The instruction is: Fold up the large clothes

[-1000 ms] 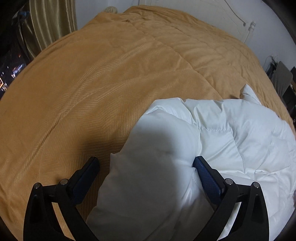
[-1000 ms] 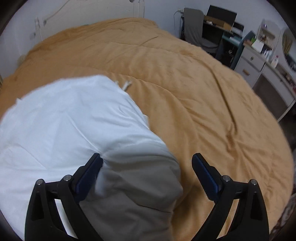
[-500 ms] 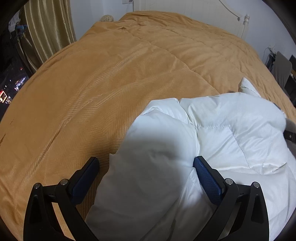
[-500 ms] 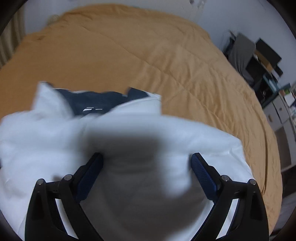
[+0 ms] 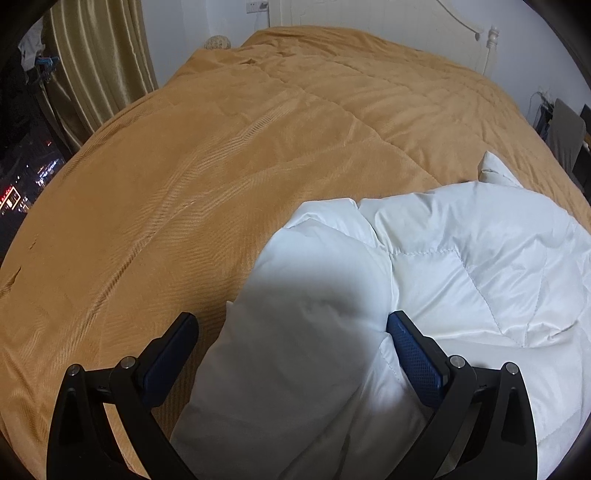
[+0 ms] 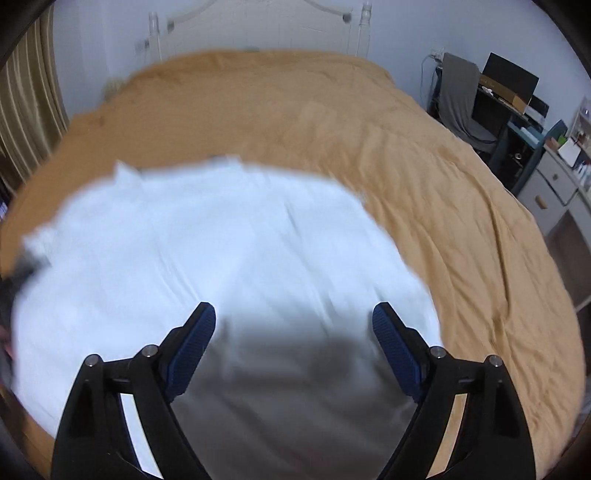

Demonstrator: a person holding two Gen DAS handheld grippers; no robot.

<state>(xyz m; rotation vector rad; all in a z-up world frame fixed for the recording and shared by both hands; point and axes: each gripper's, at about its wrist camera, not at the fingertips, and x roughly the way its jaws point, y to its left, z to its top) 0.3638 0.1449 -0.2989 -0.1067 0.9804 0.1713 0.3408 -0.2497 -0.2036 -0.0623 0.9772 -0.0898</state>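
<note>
Progress: folding under way, judged not finished; white puffy garment [image 5: 461,266] bunched with one padded section lapped over the rest, no flat tidy rectangle yet.
Remaining: likely more folds and a smoothing of the loose edges, judged from the lumpy outline.
Garment look: bright white, quilted with faint stitched seams, thick and soft, creased at the lower right of the left wrist view.
Garment place: lying on the mustard bedspread [image 5: 184,184], filling the lower right of the left wrist view and the lower left and centre of the right wrist view [image 6: 221,240].
Garment edges: small white corner poking up at the right of the left wrist view; far edge blurred in the right wrist view, so detail there unclear.
Left gripper [image 5: 291,328]: jaws spread wide at the bottom of the frame, a rounded fold of the garment between them; right pad touching or nearly touching fabric, left pad clear of it, no pinch.
Right gripper [image 6: 293,319]: jaws wide but closing, white fabric in shadow between them; pads not seen pressing on it.
Surroundings: white headboard [image 6: 258,22] at the top, gold curtain [image 5: 99,62] at upper left, desk and chair [image 6: 461,96] at upper right.
</note>
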